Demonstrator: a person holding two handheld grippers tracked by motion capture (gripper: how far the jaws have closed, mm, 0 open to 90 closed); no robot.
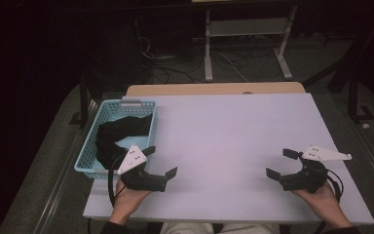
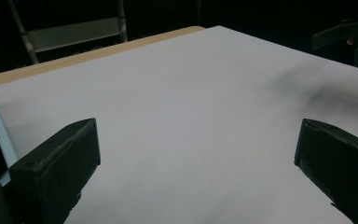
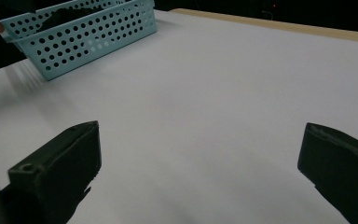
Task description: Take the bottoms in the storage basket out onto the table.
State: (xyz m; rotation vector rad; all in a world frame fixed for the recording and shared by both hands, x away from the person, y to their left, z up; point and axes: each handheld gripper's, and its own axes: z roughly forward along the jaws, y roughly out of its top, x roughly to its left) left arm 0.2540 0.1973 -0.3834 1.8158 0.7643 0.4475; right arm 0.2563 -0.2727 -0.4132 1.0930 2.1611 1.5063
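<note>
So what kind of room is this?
Probably a lab for recording gripper tasks: a bare white table, a blue basket holding black cloth, and cables on a dark floor.

White table (image 1: 233,141) mid-frame; light-blue perforated basket (image 1: 88,146) at its left edge w/ black cloth (image 1: 121,131) inside (crumpled). Metal frame (image 1: 246,29) top centre.

You have nothing to read here: no text, label, brand or number shows on the table (image 1: 233,136) or the basket (image 1: 90,146). The plates on top of your tools carry dots too small to make out.
</note>
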